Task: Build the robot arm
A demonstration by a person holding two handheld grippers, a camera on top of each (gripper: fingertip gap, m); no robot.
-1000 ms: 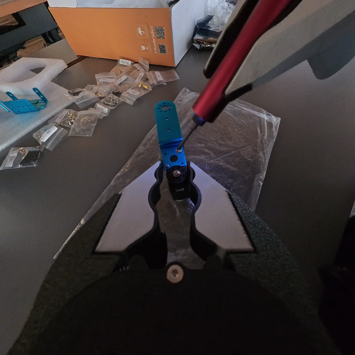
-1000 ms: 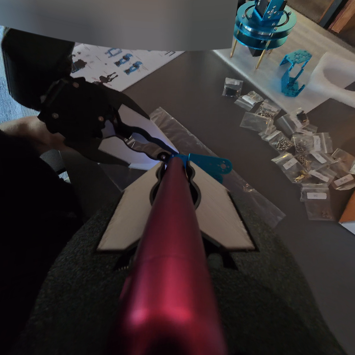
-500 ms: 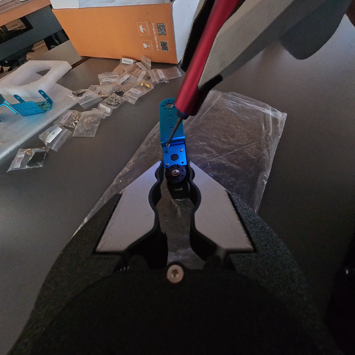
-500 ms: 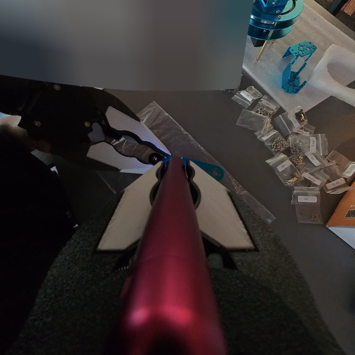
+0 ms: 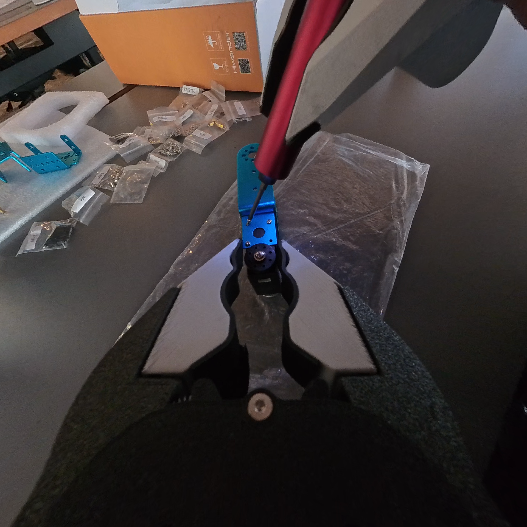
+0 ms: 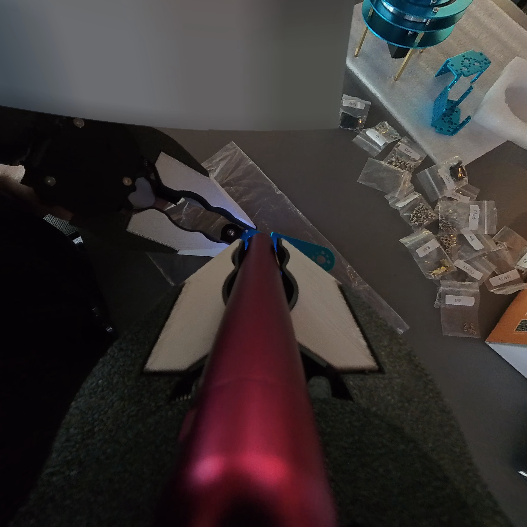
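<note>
1. the left gripper (image 5: 260,258) is closed on a small black motor (image 5: 261,266) with a blue bracket (image 5: 256,199) over a plastic bag (image 5: 342,205).
2. the right gripper (image 6: 261,251) clamps a red screwdriver (image 6: 256,370), its tip on a screw (image 5: 248,222) in the bracket.
3. small bags of screws (image 6: 422,211) lie near an orange box (image 5: 176,42).

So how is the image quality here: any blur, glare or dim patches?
Left wrist view: sharp on the blue bracket, wide-angle bending at the edges, dim foreground. Right wrist view: the red screwdriver is blurred close up with a glare spot; a masking patch covers the upper left.
</note>
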